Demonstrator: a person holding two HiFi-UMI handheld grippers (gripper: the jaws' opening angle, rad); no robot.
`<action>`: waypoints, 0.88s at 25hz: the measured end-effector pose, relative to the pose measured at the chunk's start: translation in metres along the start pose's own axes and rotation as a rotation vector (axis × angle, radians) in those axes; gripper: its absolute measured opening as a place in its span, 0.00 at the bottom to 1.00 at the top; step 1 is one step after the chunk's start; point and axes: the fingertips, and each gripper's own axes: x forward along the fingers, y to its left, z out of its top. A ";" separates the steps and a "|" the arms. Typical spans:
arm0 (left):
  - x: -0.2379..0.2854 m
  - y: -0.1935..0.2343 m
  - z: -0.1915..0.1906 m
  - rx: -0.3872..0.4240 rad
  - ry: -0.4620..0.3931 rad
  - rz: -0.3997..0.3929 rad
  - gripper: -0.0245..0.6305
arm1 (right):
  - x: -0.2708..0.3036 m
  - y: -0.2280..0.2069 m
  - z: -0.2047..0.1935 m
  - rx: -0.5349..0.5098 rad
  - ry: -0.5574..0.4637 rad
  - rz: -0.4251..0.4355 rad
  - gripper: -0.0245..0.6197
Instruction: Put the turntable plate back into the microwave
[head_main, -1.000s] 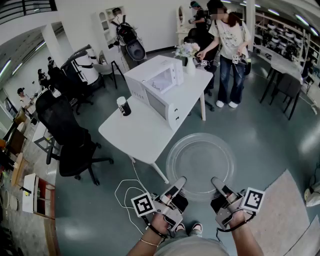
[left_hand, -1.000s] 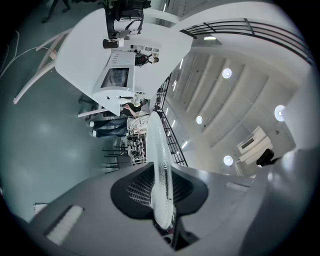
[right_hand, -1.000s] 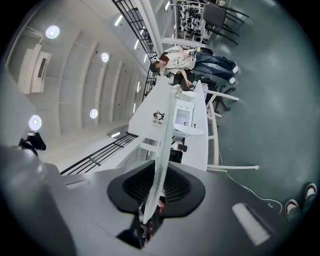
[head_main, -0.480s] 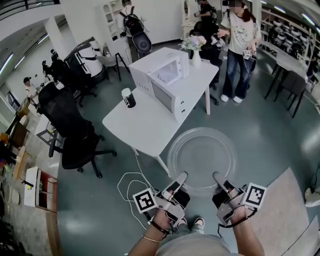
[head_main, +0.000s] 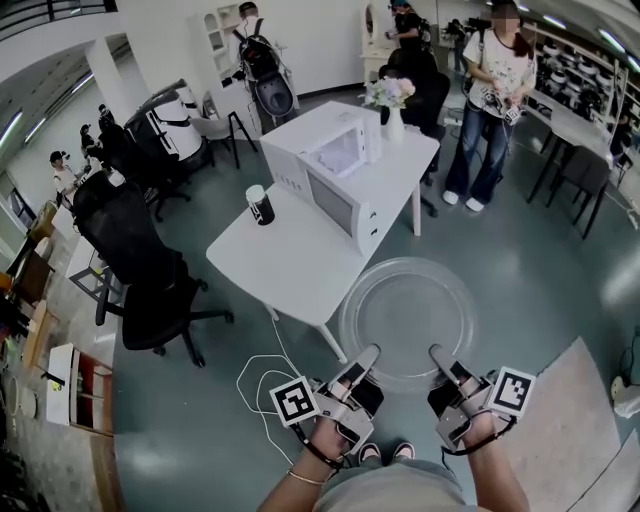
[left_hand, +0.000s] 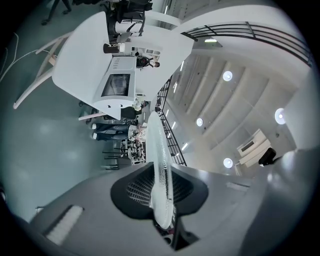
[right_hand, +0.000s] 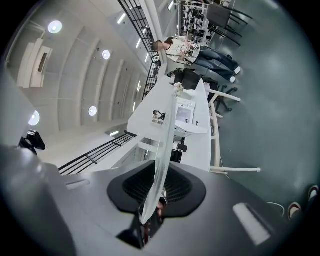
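The clear glass turntable plate (head_main: 407, 318) hangs level over the floor in front of me, held by its near rim. My left gripper (head_main: 366, 354) is shut on the rim's left part and my right gripper (head_main: 437, 353) on its right part. In the left gripper view the plate (left_hand: 160, 170) shows edge-on, running out from between the jaws. The right gripper view shows the plate (right_hand: 163, 155) the same way. The white microwave (head_main: 335, 170) stands on the white table (head_main: 290, 265) beyond the plate, its windowed front towards me. It is also seen as microwave (left_hand: 117, 87).
A black cup (head_main: 260, 205) and a vase of flowers (head_main: 392, 100) stand on the table. A black office chair (head_main: 140, 265) is to its left and a white cable (head_main: 262, 380) lies on the floor. A person (head_main: 495, 90) stands at the back right. A pale rug (head_main: 570, 430) lies at right.
Both grippers have carried the plate a little nearer the table. The table and microwave sit slightly closer and further right in the head view. The grips are unchanged.
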 end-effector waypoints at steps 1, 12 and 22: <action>0.002 0.001 0.004 0.002 0.006 -0.001 0.09 | 0.003 -0.001 0.001 -0.004 -0.003 -0.002 0.11; 0.041 0.015 0.028 -0.010 0.015 0.005 0.10 | 0.030 -0.015 0.038 -0.007 -0.006 -0.011 0.11; 0.136 0.041 0.049 0.010 -0.074 0.013 0.10 | 0.063 -0.051 0.137 -0.016 0.081 0.024 0.11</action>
